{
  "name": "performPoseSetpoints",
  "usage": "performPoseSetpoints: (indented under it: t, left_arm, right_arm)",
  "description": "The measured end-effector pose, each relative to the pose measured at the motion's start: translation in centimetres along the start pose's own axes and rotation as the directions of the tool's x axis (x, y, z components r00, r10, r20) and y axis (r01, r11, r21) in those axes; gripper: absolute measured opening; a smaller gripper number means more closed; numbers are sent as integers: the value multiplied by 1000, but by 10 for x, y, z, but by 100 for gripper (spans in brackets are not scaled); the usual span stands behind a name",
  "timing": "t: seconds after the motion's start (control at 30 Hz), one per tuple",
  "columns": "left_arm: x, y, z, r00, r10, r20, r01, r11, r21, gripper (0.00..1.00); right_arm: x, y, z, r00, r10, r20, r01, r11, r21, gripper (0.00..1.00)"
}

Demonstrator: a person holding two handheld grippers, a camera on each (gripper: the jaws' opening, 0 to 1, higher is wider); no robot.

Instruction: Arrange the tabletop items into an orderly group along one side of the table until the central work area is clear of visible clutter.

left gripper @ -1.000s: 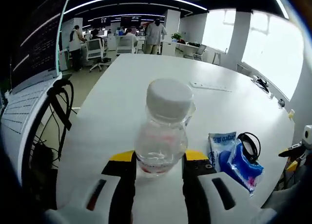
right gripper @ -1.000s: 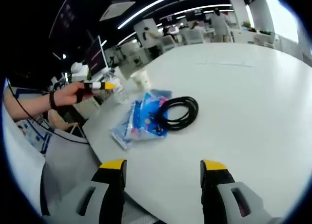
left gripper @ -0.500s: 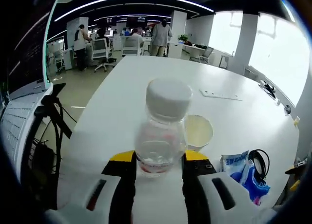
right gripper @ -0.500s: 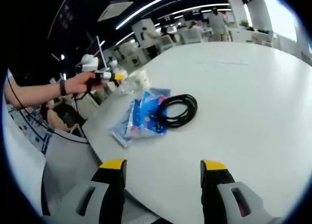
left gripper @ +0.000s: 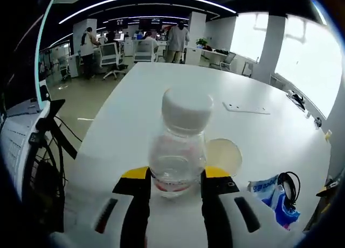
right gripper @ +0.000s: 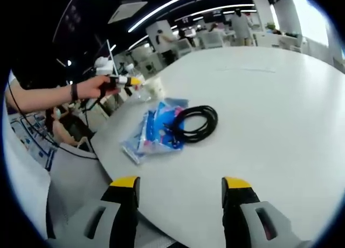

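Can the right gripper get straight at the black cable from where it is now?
Probably yes. The right gripper is open and holds nothing, and bare table lies between it and the cable. The cable partly rests on the blue packet.

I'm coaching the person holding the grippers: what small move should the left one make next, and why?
Probably lower the bottle onto the table beside the paper cup. The left gripper is shut on it near the cup, and the blue packet and cable already lie along that edge.
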State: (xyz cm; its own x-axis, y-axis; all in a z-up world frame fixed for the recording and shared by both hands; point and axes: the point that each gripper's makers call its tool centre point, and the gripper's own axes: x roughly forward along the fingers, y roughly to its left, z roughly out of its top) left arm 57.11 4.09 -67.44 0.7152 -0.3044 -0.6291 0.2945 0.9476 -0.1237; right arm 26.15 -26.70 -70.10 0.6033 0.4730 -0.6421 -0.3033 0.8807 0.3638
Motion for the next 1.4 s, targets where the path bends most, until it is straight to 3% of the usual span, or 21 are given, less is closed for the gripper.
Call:
performPoseSetpoints:
  t: [0.33, 0.47, 0.77, 0.97, 1.27, 1.4]
  left_arm:
    - [-1, -1, 2, 1000, -23, 4, 23, 1000, -13, 37]
    - [-11, -5, 11, 998, -44, 34, 45, 999, -30, 40]
    - [-40, -7, 6, 997, -55, 52, 55, 998, -7, 42]
    - [-70, -6, -10, 997, -47, 63, 48, 999, -21, 42]
    - [-110, -8, -52, 998, -22, 65, 26, 998, -62, 40]
    - [-118, -8, -69, 999, -12, 46, 15, 999, -51, 40]
  right_arm:
    - [2, 2, -1, 1000, 4, 0, -4, 1000, 8, 62]
    - [7, 1, -1, 1000, 11, 2, -11, 1000, 13, 62]
    - [18, 3, 12, 999, 36, 13, -36, 999, 5, 62]
    - [20, 2, 22, 999, 45, 30, -45, 999, -4, 62]
    - [22, 5, 32, 997, 73, 38, -72, 997, -36, 62]
    - [22, 8, 33, 996, 85, 34, -83, 995, -50, 62]
